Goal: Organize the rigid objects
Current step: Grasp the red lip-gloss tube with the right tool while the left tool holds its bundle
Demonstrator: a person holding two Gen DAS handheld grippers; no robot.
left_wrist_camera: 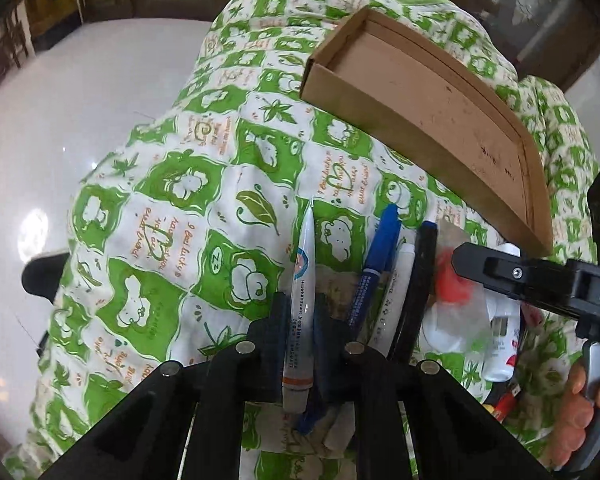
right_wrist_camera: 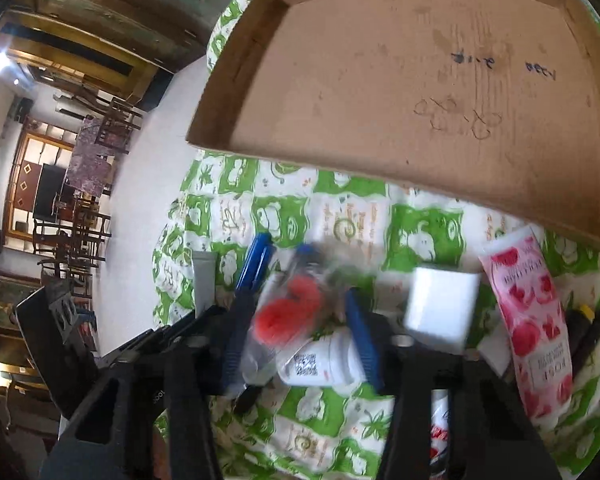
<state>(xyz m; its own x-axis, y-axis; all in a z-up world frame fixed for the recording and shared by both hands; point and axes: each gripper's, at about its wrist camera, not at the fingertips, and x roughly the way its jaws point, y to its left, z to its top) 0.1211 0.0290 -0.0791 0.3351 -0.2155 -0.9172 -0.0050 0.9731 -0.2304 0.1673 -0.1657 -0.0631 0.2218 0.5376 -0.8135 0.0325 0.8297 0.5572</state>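
Jaws of left gripper [left_wrist_camera: 300,316] clamp one white tube [left_wrist_camera: 300,312].

A green-and-white patterned cloth [left_wrist_camera: 172,216] with cartoon animals, leaves and orange lettering covers the raised surface. Around the cloth lies a glossy white floor [left_wrist_camera: 60,128], bright with reflected light to the cloth's left. Beyond the floor, away from the cloth, dark wooden chairs [right_wrist_camera: 84,224] stand in the background beside a dark flat screen [right_wrist_camera: 50,192]. Behind the chairs, a wooden-framed panel [right_wrist_camera: 32,160] bears diamond shapes. Farther up from the cloth runs dark wooden furniture with gold trim [right_wrist_camera: 100,28].
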